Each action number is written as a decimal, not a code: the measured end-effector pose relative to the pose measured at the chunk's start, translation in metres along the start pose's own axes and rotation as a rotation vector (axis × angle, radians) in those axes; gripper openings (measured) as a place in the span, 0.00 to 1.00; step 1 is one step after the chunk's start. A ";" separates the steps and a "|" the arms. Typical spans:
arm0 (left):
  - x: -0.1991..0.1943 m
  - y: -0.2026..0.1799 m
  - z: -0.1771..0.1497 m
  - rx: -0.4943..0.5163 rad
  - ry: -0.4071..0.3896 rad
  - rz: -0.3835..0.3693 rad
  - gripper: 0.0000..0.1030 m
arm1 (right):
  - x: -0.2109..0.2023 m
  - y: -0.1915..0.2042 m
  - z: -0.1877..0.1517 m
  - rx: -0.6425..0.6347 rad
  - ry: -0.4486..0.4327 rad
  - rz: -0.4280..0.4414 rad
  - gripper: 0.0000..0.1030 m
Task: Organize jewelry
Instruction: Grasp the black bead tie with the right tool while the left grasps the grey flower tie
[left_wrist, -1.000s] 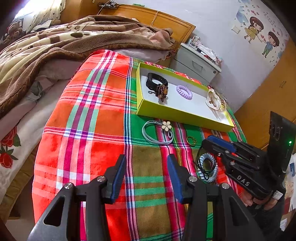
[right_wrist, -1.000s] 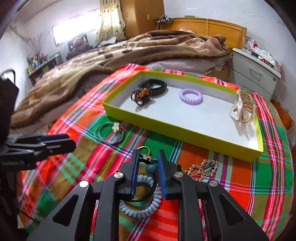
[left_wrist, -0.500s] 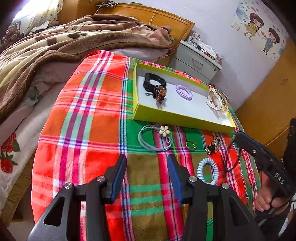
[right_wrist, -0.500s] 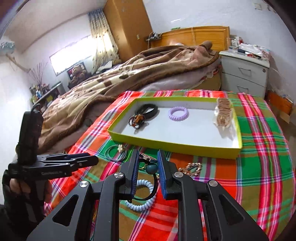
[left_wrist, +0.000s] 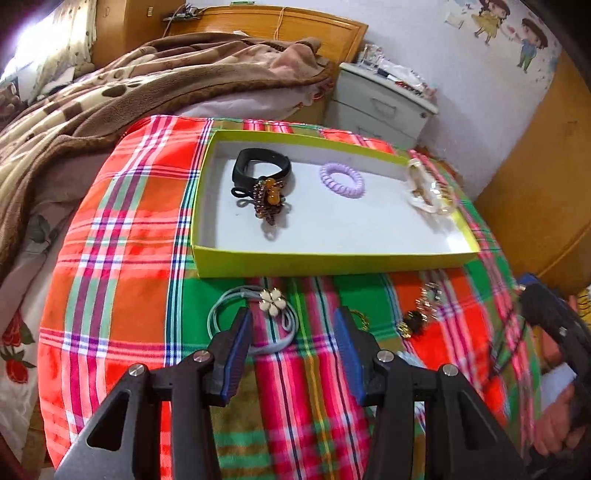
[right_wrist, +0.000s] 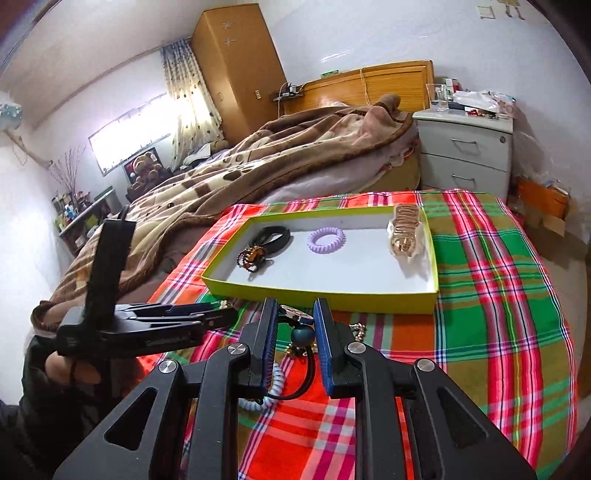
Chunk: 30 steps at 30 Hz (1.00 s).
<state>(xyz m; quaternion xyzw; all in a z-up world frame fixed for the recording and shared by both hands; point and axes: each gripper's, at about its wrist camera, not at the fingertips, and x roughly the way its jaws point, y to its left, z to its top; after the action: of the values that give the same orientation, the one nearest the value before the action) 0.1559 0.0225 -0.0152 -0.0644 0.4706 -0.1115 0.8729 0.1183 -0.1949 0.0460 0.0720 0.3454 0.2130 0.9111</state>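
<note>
The right gripper (right_wrist: 294, 334) was clamped on a black elastic hair tie with a dark teal bead (right_wrist: 300, 335), the bead pinched between its blue pads and the cord hanging in a loop below them, clear of the red-and-green plaid cloth (right_wrist: 491, 295). Straight ahead of those jaws, and near, lay the shallow yellow-green cardboard tray with a white floor (right_wrist: 321, 293).

Four pieces already lay in the tray: a black rubber wristband (left_wrist: 260, 164) and an amber-and-brown beaded hair tie (left_wrist: 269, 197) touching it at the end nearer the left gripper, a lilac spiral hair coil (left_wrist: 341, 180) in the middle, and a gold chain bracelet in a clear wrapper (left_wrist: 428, 190) at the far end.

The left gripper (left_wrist: 293, 345) stood with its jaws well apart and empty, hovering just above a pale grey cord loop with a cream flower charm (left_wrist: 271, 301), which lay on the cloth just in front of its fingertips. A small gold ring (left_wrist: 358, 316) sat beside its right finger, and a gold-and-black ornament (left_wrist: 417, 319) further to that side. A pale blue spiral coil (right_wrist: 258, 398) lay under the right gripper.

By my reckoning the task was about half done: four items were stowed, one was in transit, and four were still out on the cloth.
</note>
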 end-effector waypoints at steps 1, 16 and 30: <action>0.003 -0.002 0.001 0.002 0.002 0.005 0.46 | 0.000 -0.001 0.000 0.003 -0.001 -0.001 0.20; 0.018 -0.008 0.002 0.000 -0.016 0.140 0.35 | -0.006 -0.011 -0.003 0.022 -0.027 0.019 0.20; 0.013 0.004 0.001 -0.034 -0.027 0.131 0.17 | -0.008 -0.013 -0.004 0.028 -0.024 0.010 0.20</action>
<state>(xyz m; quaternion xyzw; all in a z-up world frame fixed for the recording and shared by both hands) 0.1641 0.0232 -0.0266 -0.0497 0.4637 -0.0453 0.8834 0.1145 -0.2101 0.0442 0.0890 0.3372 0.2119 0.9130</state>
